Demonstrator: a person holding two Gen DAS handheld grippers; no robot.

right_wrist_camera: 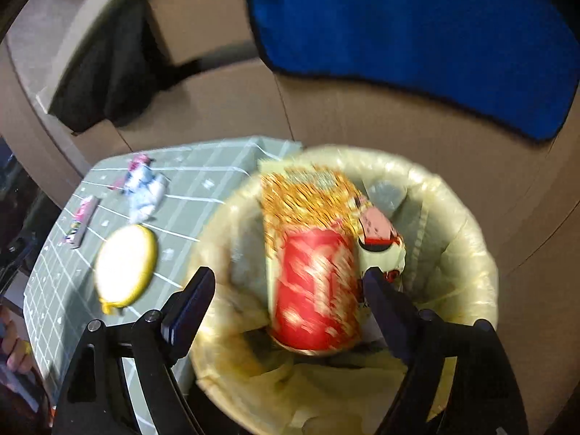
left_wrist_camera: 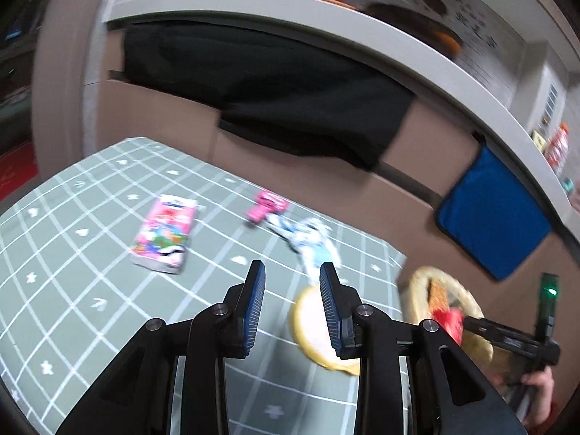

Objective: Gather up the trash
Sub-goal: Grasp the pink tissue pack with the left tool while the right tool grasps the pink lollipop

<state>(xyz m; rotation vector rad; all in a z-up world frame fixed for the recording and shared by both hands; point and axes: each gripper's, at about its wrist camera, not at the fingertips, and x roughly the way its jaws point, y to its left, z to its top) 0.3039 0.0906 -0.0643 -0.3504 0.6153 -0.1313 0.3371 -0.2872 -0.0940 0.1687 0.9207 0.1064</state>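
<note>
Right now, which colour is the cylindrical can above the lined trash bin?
Red with white markings, blurred; the right wrist view shows it best.

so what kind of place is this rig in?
Probably a home living area: a low table with a green grid cloth, a sofa-like seat with a blue cushion, and a lined bin holding wrappers and a red can.

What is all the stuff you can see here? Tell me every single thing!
Red drink can: one, red, inside the bin between the open right fingers.
Orange patterned snack wrapper: one, orange, in the bin behind the can.
Lined waste bin: one, pale yellow liner, beside the table.
Round yellow-rimmed lid: one, white and yellow, table edge.
Pink carton: one, pink, on the table.
Small pink wrapper: one, pink, farther back.
Crumpled blue-white wrapper: one, mid-table.
Green grid tablecloth: one.
Blue cloth: one, behind the bin.
Left gripper: empty.
Right gripper: open.
</note>
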